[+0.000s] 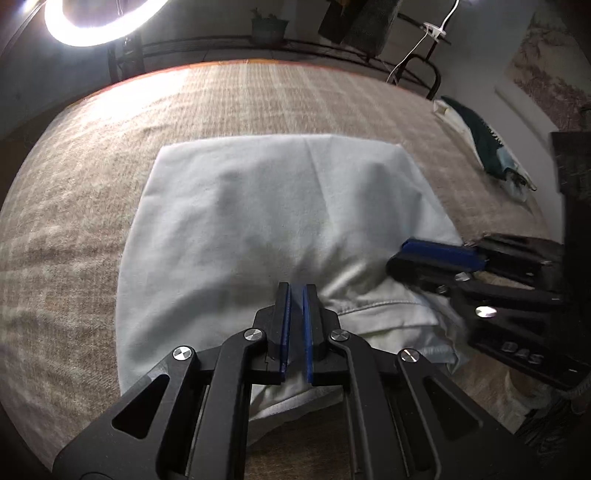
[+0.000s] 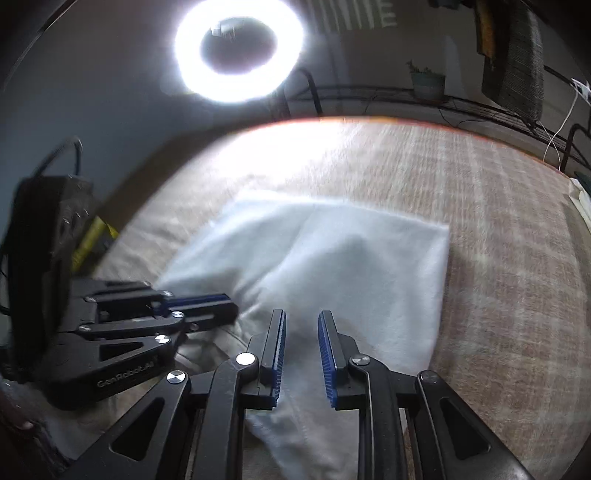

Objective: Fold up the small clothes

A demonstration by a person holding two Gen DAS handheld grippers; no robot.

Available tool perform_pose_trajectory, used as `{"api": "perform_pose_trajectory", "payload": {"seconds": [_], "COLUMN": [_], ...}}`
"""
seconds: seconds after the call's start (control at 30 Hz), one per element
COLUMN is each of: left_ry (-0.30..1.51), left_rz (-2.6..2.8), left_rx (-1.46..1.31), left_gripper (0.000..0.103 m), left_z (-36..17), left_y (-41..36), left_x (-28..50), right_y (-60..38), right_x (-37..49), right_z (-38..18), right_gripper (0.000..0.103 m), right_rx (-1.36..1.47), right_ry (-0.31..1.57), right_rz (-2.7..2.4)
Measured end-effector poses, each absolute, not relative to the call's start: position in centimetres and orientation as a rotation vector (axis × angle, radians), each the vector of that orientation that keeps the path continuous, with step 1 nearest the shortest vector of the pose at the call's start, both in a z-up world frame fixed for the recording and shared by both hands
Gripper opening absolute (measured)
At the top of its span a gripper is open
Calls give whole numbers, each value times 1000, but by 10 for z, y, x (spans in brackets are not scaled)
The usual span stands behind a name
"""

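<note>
A small pale blue-white garment (image 1: 280, 206) lies folded on the beige checked blanket (image 1: 92, 184); it also shows in the right wrist view (image 2: 351, 258). My left gripper (image 1: 297, 290) is shut on the garment's near hemmed edge, pinching the cloth between its blue pads. My right gripper (image 2: 302, 321) is open, its fingers over the garment's near edge with cloth between them but not clamped. In the left wrist view it (image 1: 399, 258) sits at the garment's right side. In the right wrist view the left gripper (image 2: 229, 308) lies to the left.
A ring light (image 2: 238, 51) shines beyond the far edge of the blanket. A dark green and white cloth (image 1: 487, 147) lies at the right edge. A black metal rack (image 1: 417, 62) with a plant pot (image 1: 267, 29) stands behind.
</note>
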State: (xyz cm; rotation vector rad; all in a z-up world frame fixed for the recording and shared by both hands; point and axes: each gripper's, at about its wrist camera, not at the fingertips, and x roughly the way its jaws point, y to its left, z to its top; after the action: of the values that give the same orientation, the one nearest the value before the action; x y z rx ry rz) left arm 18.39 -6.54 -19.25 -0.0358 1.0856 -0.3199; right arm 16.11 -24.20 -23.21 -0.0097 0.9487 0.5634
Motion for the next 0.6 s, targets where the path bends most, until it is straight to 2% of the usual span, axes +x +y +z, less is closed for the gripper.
{"api": "perform_pose_trajectory", "payload": {"seconds": [0.13, 0.3, 0.53, 0.6], "left_ry": [1077, 1011, 1067, 1090], "left_rz": [-323, -245, -151, -122], "left_rx": [-140, -215, -307, -337], "left_gripper": [3, 3, 3, 3], "left_z": [-176, -154, -180, -191], "left_y": [-49, -21, 14, 22], "left_x": [183, 193, 207, 213], "right_y": [-246, -260, -246, -244], "right_x": [162, 179, 216, 224], "right_z": [-237, -212, -219, -227], "right_gripper": [18, 18, 18, 23], "right_rx": [-24, 95, 117, 118], "right_ry": [983, 907, 925, 941], "right_rz": [570, 578, 545, 543]}}
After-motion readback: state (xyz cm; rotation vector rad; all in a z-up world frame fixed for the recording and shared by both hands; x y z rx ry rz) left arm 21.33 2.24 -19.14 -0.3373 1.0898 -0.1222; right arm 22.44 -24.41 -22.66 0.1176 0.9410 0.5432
